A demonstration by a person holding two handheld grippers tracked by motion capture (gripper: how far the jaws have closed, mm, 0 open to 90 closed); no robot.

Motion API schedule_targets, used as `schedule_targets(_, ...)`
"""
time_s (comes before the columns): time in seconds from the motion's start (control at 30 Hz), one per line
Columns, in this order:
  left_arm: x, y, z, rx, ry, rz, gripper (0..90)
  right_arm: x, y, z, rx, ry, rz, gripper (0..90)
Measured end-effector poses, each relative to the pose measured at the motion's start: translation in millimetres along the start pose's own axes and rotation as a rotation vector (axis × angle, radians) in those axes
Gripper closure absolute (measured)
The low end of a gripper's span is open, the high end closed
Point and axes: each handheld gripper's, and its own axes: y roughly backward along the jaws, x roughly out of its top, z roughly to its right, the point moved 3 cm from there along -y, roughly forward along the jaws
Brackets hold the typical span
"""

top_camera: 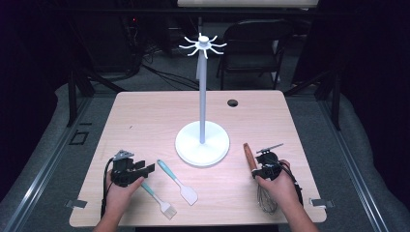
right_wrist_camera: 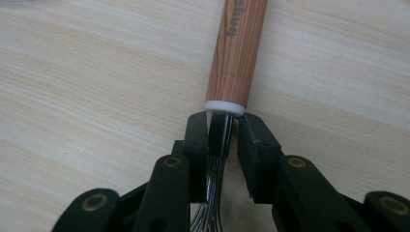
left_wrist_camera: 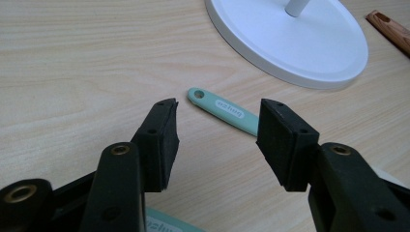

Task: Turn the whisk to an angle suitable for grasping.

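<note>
1. A pale wood-grain desk [top_camera: 145,121] is standing in a dark room, with a folding chair [top_camera: 254,46] behind it at 12 o'clock.
2. A whisk [right_wrist_camera: 232,58], with a smooth round wooden handle, a white collar and thin steel wires, is lying on the desk at about 4 o'clock from the white stand [top_camera: 202,142].
3. The right tongs [right_wrist_camera: 225,133] are pinching the whisk's wire neck just below the collar, their black padded jaws closing on the bundle.
4. The left tongs [left_wrist_camera: 217,140] are hovering with jaws spread wide, gripping nothing, low over the desk at about 8 o'clock from the stand.
5. A mint-handled spatula [left_wrist_camera: 223,109] is lying just beyond the spread jaws, its hanging hole pointing toward 11 o'clock.
6. A pastry brush [top_camera: 159,199] with a mint handle is lying beside the spatula, by the left hand [top_camera: 121,193].
7. The stand's flat round base is sitting between the two tongs, its thin pole rising to a ring of hooks.
</note>
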Motion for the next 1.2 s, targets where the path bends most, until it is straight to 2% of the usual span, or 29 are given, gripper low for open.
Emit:
schedule_targets(0.17,-0.5,0.0,-0.9,0.000,0.008,0.007,49.2,-1.3,-0.1,2.1,0.030,-0.019,-0.011,79.2)
schedule_targets(0.3,-0.1,0.7,-0.8,0.003,0.005,0.008,49.1,-2.9,0.1,7.4,0.067,-0.060,0.008,80.7)
schedule_targets(0.43,0.1,0.1,-0.2,0.000,0.003,0.006,49.2,-5.0,1.8,12.5,0.082,-0.080,0.012,81.9)
schedule_targets(0.6,0.2,-0.6,0.7,-0.004,0.007,0.013,49.2,-6.4,5.8,14.1,0.078,-0.077,0.021,85.6)
schedule_targets(0.77,1.0,0.3,2.2,-0.009,-0.001,0.018,49.2,-8.1,5.1,15.1,0.108,-0.090,0.035,85.7)
schedule_targets(0.93,1.0,0.3,3.1,-0.014,-0.003,0.016,49.2,-8.4,6.1,15.0,0.113,-0.089,0.040,85.7)
schedule_targets(1.17,1.5,-0.4,5.1,-0.018,-0.006,0.026,49.1,-8.8,12.6,14.3,0.114,-0.081,0.073,85.8)
schedule_targets(1.2,1.6,-0.3,5.5,-0.018,-0.007,0.020,49.1,-8.5,13.1,13.2,0.133,-0.082,0.086,85.8)
